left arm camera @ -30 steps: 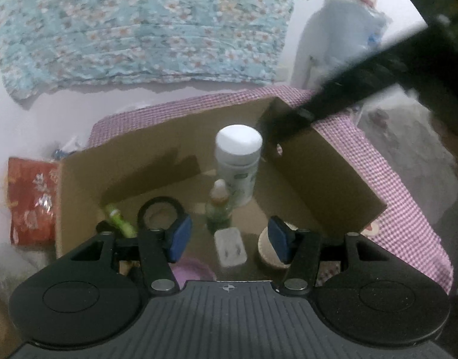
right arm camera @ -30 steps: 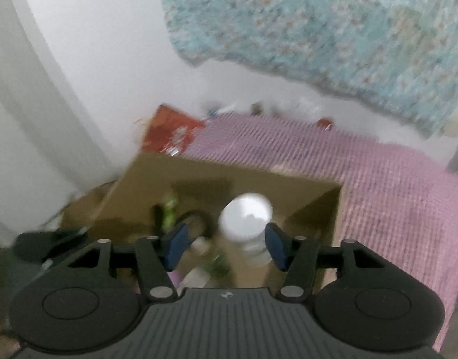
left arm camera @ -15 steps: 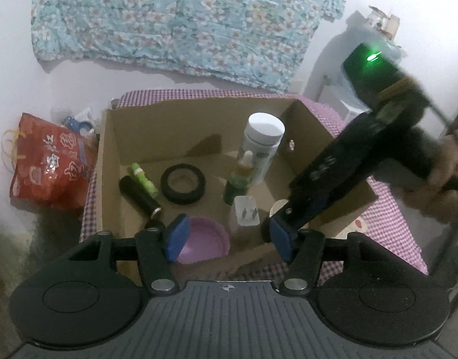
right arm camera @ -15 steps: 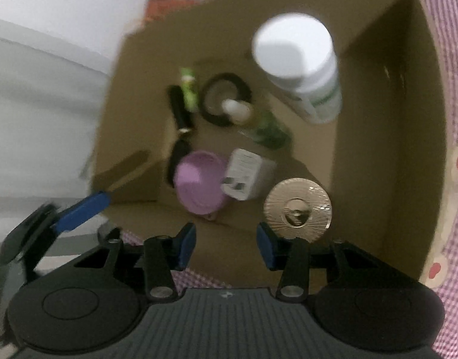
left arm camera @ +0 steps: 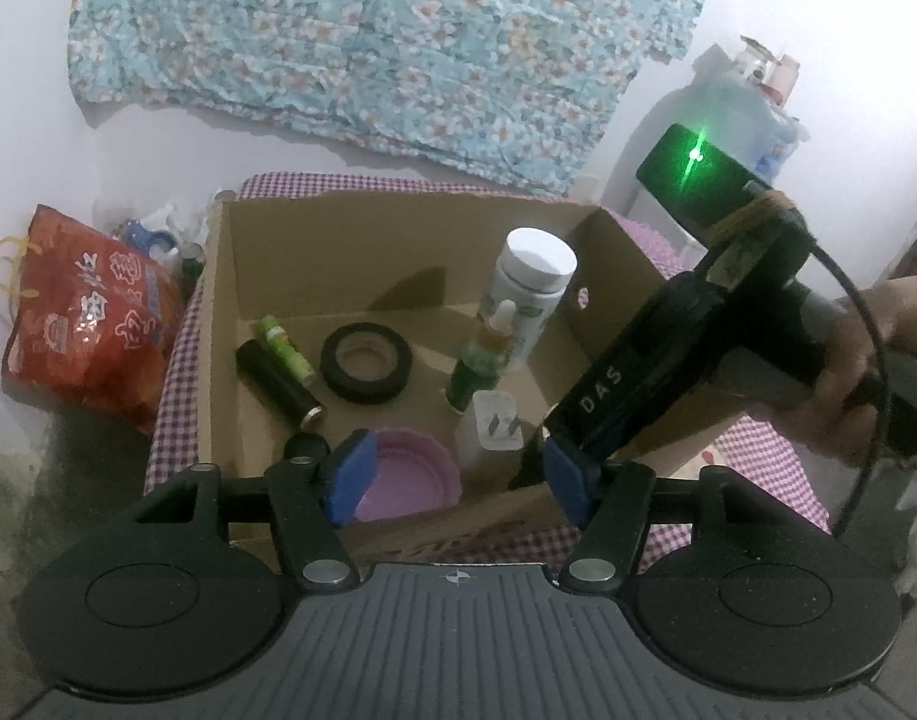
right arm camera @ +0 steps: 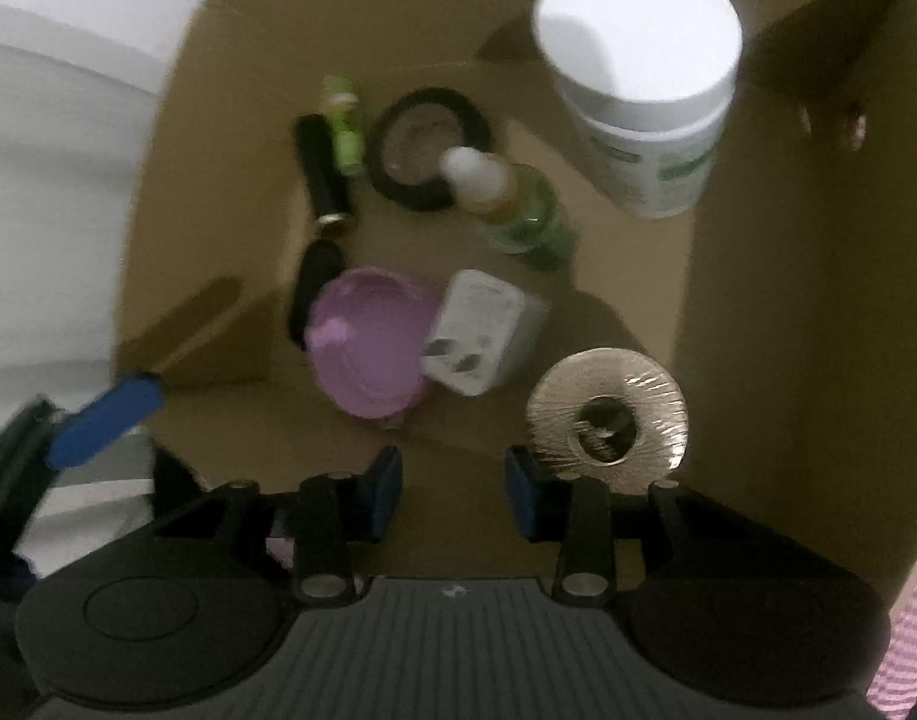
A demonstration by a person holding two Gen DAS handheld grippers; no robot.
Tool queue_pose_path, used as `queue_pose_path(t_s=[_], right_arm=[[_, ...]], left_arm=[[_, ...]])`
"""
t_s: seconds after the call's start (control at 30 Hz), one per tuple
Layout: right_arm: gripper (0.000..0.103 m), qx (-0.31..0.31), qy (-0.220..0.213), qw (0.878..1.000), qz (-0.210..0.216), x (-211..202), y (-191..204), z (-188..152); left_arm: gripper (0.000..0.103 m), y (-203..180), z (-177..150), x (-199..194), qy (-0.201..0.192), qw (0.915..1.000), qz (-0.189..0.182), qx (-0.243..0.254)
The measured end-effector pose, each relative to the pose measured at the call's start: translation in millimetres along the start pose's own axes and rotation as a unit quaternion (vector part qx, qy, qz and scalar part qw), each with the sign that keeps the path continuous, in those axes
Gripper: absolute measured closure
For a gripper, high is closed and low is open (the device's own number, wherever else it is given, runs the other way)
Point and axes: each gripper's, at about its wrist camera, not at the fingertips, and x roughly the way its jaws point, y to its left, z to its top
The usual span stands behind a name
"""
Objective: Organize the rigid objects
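An open brown cardboard box (left arm camera: 278, 276) stood on a surface covered with a purple-and-white checked cloth (left arm camera: 776, 468), and it held all the small items in view.

Contents of the box:
- A tall white plastic jar with a white lid and green label (left arm camera: 533, 294) stood upright near the far right corner.
- A small green dropper bottle with a white tip (left arm camera: 479, 360) stood just in front of the jar.
- A black ring-shaped tape roll (left arm camera: 366, 371) lay flat near the middle of the floor.
- A black cylinder with a metal end (left arm camera: 278, 381) and a thin lime-green tube (left arm camera: 287, 348) lay side by side at the left.
- A white wall charger with two prongs (left arm camera: 494, 429) lay beside a round lilac plastic lid (left arm camera: 407, 480) near the front wall.
- A round silver-gold disc with a dark centre (right arm camera: 608, 417) lay at the front right, just beyond the right finger of the right gripper (right arm camera: 453, 495).

The left gripper (left arm camera: 458, 483) hovered outside the front wall, its blue-padded jaws spread wide and holding nothing. The right gripper reached down into the box from the right side, jaws parted moderately and empty, close to the disc; contact with it could not be determined.

A red printed plastic bag (left arm camera: 86, 318) sat left of the box. A pale-blue floral cloth (left arm camera: 368, 42) hung on the wall behind.
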Motion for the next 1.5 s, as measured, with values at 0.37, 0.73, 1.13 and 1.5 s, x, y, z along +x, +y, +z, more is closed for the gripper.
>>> queue_pose_path(t_s=[0.37, 0.73, 1.13, 1.5], right_arm=[[0.062, 0.028, -0.096, 0.995, 0.027, -42.4, -8.8, -9.4], [0.002, 0.043, -0.393, 0.918, -0.036, -111.0, 36.5, -175.6], [0.000, 0.020, -0.413, 0.886, -0.210, -80.9, 71.7, -209.4], [0.000, 0.038, -0.406, 0.891, -0.197, -73.8, 71.9, -204.6]], left_arm=[[0.031, 1.7, -3.6, -12.3, -0.015, 0.9998, 0.000, -0.010], [0.001, -19.7, -11.0, -48.2, -0.036, 0.9960, 0.079, -0.019], [0.001, -26.2, -18.7, -57.0, -0.024, 0.9850, 0.165, -0.046], [0.001, -30.0, -20.4, -45.5, -0.008, 0.9832, 0.179, -0.036]])
